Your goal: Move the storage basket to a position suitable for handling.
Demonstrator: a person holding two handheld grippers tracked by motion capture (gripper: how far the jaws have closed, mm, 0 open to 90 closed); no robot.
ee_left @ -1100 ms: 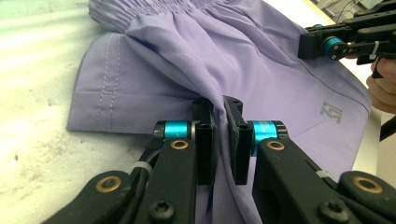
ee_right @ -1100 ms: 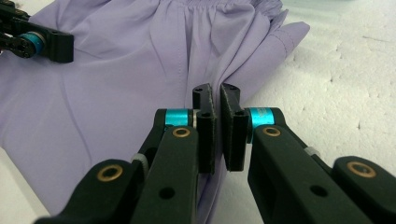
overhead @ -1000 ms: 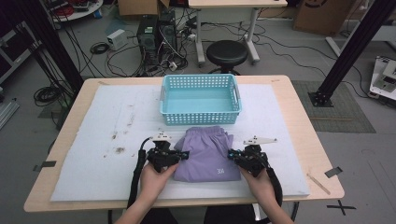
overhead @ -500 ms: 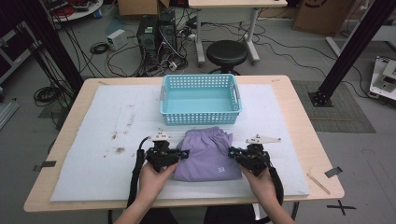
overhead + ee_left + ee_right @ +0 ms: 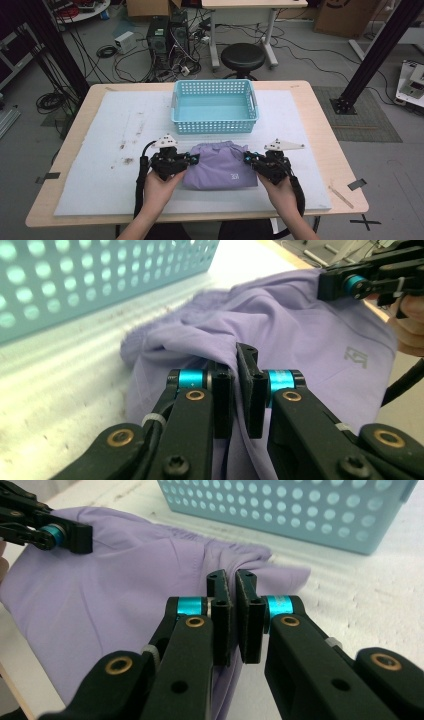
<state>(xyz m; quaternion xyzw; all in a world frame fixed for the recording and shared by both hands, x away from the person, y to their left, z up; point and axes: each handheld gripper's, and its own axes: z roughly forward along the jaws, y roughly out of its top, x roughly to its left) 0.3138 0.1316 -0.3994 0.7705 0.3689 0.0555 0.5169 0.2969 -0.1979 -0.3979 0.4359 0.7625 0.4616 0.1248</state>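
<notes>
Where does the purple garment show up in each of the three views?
High view: purple garment lies low centre, between the left gripper and right gripper.
Left gripper view: it spreads from centre to right, pinched in the near jaws.
Right gripper view: it covers left and centre, pinched likewise.
Shared landmark: the blue basket behind it.

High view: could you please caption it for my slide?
Both claws, left and right, pinch a folded purple garment before a blue basket.

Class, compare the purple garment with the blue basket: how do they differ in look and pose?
The purple garment is soft, plain cloth lying flat and folded; the blue basket is rigid, perforated and stands upright, empty. The garment is pinched by the left gripper and right gripper; the basket is untouched. Both rest on the white mat.
</notes>
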